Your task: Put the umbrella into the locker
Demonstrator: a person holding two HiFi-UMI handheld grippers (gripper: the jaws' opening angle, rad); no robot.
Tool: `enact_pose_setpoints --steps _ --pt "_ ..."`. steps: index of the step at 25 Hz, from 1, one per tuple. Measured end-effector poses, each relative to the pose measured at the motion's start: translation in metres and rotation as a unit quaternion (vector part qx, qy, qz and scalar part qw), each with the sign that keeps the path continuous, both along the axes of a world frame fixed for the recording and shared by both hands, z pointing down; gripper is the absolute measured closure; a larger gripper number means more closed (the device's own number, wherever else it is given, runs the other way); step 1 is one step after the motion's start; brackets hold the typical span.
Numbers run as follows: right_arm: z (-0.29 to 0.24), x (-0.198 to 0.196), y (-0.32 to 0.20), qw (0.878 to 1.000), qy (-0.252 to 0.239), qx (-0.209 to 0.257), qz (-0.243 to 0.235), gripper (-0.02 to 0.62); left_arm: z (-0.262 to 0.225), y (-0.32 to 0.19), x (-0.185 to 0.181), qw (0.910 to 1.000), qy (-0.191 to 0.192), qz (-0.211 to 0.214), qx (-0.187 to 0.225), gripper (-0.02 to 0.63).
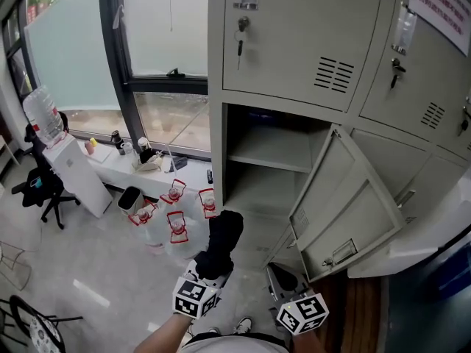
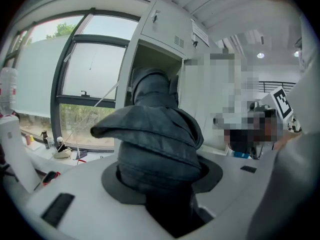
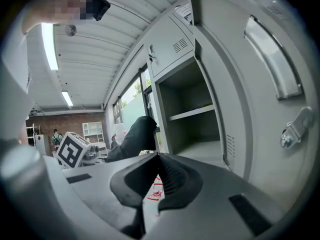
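**Folded umbrella held before the open locker**

Your left gripper has its jaws part-way closed, clamped on the folded black umbrella. The umbrella is outside the locker and points up toward the open compartment. That opening is bounded by the frame's left post, a shelf across its middle, and the door swung out to the right.

Your right gripper sits just beside the door's lower edge, its jaws together on nothing.

Only the head view shows the red-capped water bottles on the floor, left of the umbrella. The right gripper view alone shows the door handle close by.
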State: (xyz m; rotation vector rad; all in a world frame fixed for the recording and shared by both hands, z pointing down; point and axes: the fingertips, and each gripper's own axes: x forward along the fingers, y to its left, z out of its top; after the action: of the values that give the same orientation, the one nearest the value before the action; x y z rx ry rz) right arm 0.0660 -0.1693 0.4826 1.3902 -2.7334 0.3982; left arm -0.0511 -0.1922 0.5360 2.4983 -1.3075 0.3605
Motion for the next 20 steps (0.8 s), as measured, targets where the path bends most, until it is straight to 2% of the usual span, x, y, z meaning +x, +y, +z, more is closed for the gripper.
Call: enact_pose_setpoints --steps 13,20 --pt "0.007 0.011 -0.019 1.0 -0.003 -0.001 -0.015 0.578 0.011 -0.075 0.041 0.999 -0.039 0.008 -0.021 0.393" --pt "0.009 0.014 -0.015 1.0 0.003 -0.001 -0.019 0.578 0.007 -0.122 0.065 0.9977 -0.067 0.007 -0.01 0.392"
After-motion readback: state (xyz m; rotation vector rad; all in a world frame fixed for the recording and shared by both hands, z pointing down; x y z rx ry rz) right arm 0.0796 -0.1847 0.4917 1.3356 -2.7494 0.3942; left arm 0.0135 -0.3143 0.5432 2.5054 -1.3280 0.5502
